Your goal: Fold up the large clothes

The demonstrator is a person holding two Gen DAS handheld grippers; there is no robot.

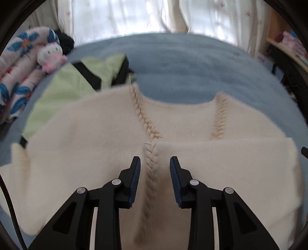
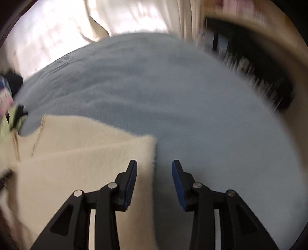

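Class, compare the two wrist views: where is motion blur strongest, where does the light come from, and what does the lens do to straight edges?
Right wrist view: heavy smear on the shelf at upper right. Left wrist view: milder blur; the cream garment stays readable. Both views: backlight from curtained windows, washed out, and the blue blanket bulges from fisheye distortion.

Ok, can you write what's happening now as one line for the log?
step: folding | sweater: cream, flat on blue blanket | left gripper: open, over braid trim | right gripper: open, at sweater's edge | held: nothing
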